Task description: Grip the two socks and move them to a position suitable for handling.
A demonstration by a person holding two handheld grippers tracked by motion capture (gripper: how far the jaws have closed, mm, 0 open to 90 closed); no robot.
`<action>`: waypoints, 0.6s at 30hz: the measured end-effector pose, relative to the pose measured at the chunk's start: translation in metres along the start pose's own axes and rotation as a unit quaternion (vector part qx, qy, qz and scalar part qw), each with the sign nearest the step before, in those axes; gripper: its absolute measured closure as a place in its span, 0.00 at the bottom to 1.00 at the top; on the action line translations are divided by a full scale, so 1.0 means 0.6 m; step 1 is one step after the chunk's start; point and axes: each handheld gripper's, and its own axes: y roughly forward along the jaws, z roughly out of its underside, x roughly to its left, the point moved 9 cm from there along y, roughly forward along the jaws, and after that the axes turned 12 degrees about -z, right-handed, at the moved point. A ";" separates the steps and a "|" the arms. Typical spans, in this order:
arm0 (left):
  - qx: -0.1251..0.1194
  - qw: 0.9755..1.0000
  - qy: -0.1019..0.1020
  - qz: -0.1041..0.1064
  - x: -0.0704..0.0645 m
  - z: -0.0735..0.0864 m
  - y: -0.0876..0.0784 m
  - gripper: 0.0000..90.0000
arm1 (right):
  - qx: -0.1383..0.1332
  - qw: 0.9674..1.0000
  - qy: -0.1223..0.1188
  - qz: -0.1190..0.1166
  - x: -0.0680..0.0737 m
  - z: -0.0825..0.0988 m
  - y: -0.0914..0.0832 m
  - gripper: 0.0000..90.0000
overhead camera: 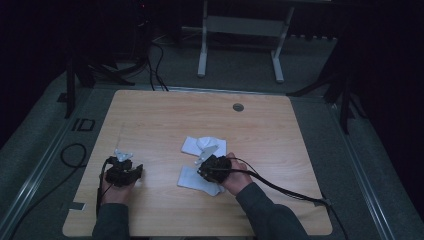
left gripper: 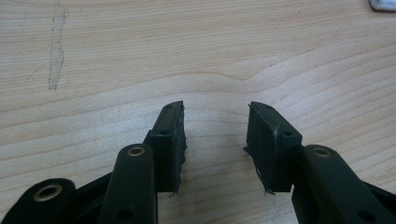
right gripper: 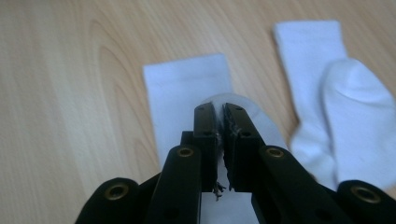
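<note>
Two white socks lie mid-table on the wooden table (overhead camera: 160, 115). The nearer sock (overhead camera: 192, 179) (right gripper: 187, 86) lies flat, cuff pointing away from the camera in the right gripper view. My right gripper (overhead camera: 212, 165) (right gripper: 219, 108) is over it, jaws pinched together on a raised fold of that sock. The other sock (overhead camera: 200, 145) (right gripper: 348, 98) lies folded just beyond and beside it, untouched. My left gripper (overhead camera: 122, 171) (left gripper: 215, 109) rests near the table's front left over bare wood, open, with nothing between its pads.
A round cable hole (overhead camera: 238, 107) sits near the table's far edge. A pale streak (left gripper: 56, 51) marks the wood ahead of the left gripper. Cables (overhead camera: 295, 192) trail off the front right. Dark floor, stands and a white frame (overhead camera: 240, 30) surround the table.
</note>
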 end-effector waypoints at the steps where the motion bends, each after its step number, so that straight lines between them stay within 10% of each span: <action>1: -0.001 1.000 -0.001 0.000 0.000 0.000 0.000 0.63 | 0.001 1.000 0.005 0.009 -0.008 0.011 -0.009 0.93; 18: -0.002 1.000 0.003 0.000 -0.001 -0.001 -0.002 0.63 | -0.010 0.995 0.085 0.044 -0.053 0.128 -0.076 0.92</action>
